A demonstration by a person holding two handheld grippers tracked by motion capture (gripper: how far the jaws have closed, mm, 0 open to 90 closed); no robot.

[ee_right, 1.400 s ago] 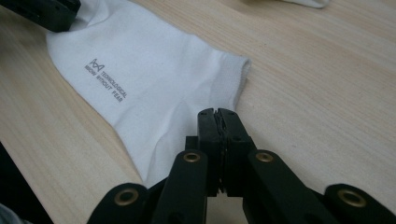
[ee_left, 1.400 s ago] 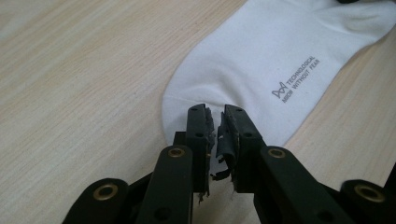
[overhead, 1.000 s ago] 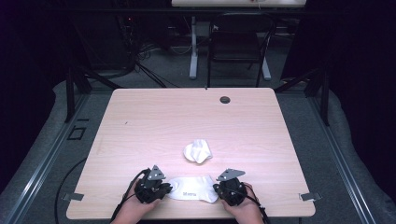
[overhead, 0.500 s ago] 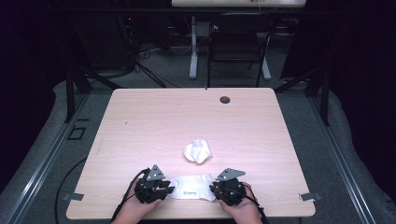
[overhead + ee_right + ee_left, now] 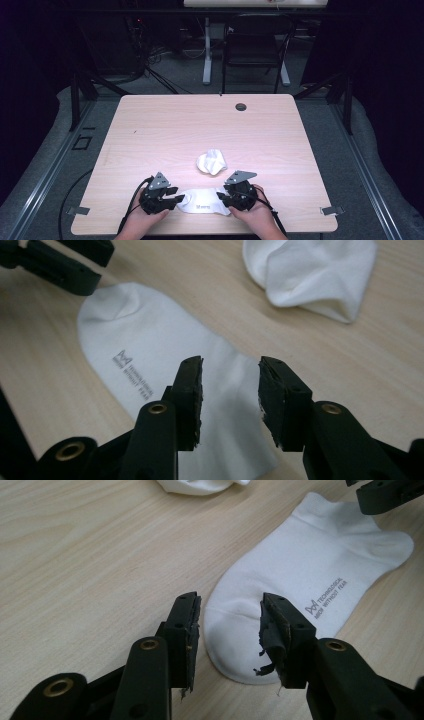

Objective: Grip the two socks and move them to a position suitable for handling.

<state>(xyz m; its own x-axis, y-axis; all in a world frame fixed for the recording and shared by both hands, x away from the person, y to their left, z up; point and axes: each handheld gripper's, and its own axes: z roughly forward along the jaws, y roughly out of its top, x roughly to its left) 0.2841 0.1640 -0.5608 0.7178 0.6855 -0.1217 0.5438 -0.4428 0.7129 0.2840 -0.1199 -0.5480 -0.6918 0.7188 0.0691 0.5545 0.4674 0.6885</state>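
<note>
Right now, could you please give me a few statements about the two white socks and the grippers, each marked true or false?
1. The flat white sock lies between the left gripper and the right gripper. True.
2. The crumpled white sock sits in the right gripper's jaws. False: it lies apart on the wooden table.
3. Both grippers are open. True.
4. The flat sock is plain. False: it bears small grey lettering.

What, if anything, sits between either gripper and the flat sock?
Nothing visible. The flat sock lies bare on the table right before the open jaws of both the left gripper and right gripper. The crumpled sock lies farther back, apart.
</note>
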